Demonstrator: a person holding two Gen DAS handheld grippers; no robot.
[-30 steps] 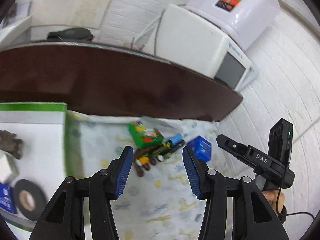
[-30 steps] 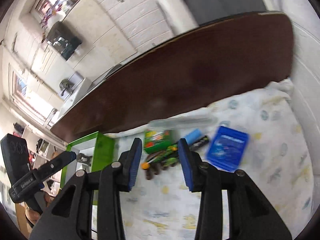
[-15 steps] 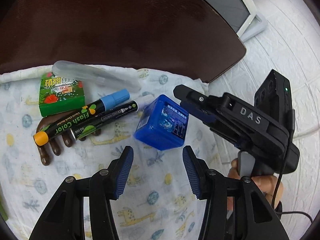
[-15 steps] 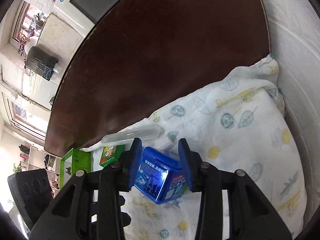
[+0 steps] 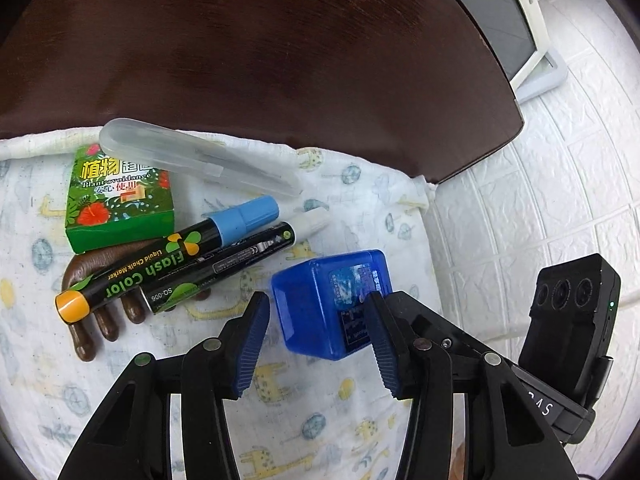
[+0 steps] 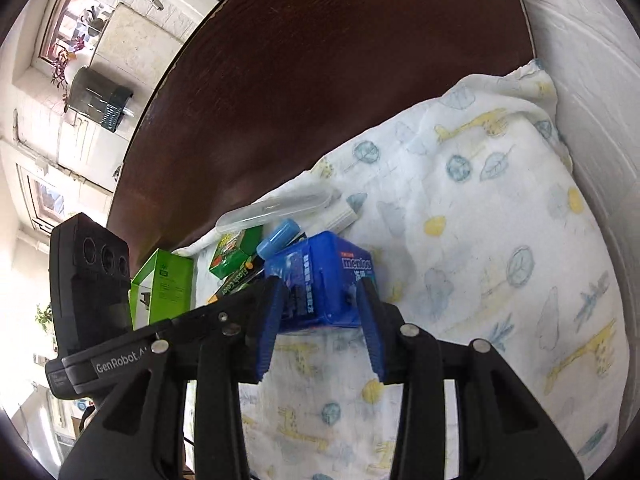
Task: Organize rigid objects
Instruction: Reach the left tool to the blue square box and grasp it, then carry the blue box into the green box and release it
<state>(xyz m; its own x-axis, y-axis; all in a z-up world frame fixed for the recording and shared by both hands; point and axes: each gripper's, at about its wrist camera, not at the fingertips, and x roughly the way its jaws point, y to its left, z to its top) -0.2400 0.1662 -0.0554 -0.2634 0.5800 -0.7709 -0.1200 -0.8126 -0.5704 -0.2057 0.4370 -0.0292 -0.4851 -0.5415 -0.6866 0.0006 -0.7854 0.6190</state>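
A blue Mentos box (image 5: 328, 304) (image 6: 316, 280) lies on the printed cloth (image 5: 312, 412). My left gripper (image 5: 316, 344) is open, its pads on either side of the box's near end. My right gripper (image 6: 320, 328) is open and also straddles the box from the other side, its pads close to the box walls. To the left lie two chalk markers (image 5: 160, 268), a green box (image 5: 120, 196), a clear plastic case (image 5: 196, 160) and a brown hand-shaped piece (image 5: 100, 316).
A dark wooden board (image 5: 260, 52) stands behind the cloth. A white brick-pattern wall (image 5: 540, 200) is at the right. A green and white carton (image 6: 164, 284) stands at the far left. A white appliance (image 5: 504, 16) sits behind the board.
Both grippers have closed in on the blue box. The left gripper moved forward so its pads now flank the box. The right gripper stays around it, nearer.
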